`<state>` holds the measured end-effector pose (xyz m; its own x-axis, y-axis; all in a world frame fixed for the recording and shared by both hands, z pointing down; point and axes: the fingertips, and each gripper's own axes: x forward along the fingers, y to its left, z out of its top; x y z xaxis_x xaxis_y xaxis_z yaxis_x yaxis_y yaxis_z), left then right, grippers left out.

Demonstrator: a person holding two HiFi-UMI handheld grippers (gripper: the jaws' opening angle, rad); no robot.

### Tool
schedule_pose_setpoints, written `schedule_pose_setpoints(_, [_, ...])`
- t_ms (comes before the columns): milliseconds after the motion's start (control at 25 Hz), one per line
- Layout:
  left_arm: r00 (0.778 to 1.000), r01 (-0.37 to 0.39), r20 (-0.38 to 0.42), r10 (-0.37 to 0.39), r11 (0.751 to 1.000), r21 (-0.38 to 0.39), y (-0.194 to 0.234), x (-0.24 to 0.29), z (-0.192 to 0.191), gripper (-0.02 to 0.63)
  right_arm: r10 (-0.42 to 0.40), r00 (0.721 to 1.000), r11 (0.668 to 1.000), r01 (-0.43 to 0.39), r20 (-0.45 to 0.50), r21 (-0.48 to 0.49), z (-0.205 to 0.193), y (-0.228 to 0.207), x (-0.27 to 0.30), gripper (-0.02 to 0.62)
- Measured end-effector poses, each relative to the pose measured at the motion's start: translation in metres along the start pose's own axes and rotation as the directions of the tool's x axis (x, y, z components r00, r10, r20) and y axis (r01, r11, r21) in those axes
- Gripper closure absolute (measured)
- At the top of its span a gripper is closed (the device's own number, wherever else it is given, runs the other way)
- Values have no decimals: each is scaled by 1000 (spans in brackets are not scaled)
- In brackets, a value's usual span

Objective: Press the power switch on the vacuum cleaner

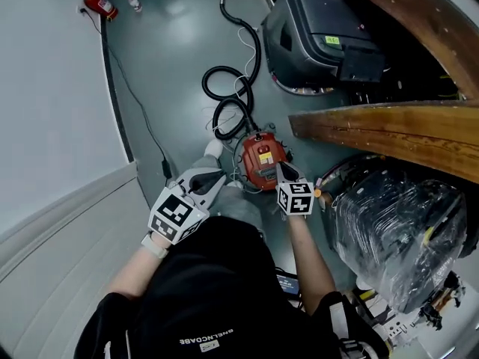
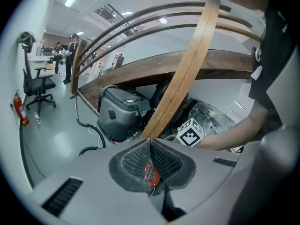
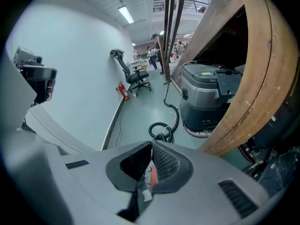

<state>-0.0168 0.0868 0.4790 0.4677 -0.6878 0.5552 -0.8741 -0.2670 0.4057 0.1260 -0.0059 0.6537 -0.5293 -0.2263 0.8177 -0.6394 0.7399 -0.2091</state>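
The person's black shirt (image 1: 217, 298) filled the bottom of the head view, with both forearms reaching forward and down. The left tongs (image 1: 218, 177) were closed, tips together and nothing gripped, held just left of the red vacuum cleaner (image 1: 258, 159) on the grey floor (image 1: 172, 58). The right tongs (image 1: 280, 169) were also closed and empty, their tip over the vacuum cleaner's right edge; whether they touched it could not be told. A black hose (image 1: 228, 103) coiled away behind the vacuum cleaner. A grey machine (image 1: 314, 28) stood farther back, beside a curved wooden beam (image 1: 389, 129), with a plastic-wrapped bundle (image 1: 397, 223) at the right.
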Motion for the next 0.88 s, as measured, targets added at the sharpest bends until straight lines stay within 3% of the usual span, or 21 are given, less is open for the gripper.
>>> schedule_pose_setpoints(320, [996,-61,-69,57,996,-61,39,10,-41,592,-17,989,999,10,-147,-51,-37,-25,88,569])
schedule_pose_setpoints(880, [985,-99,-153,77,985,-141,86,21,-118,592,-47,938,995,13,-343,-101,-120,-49,213,569])
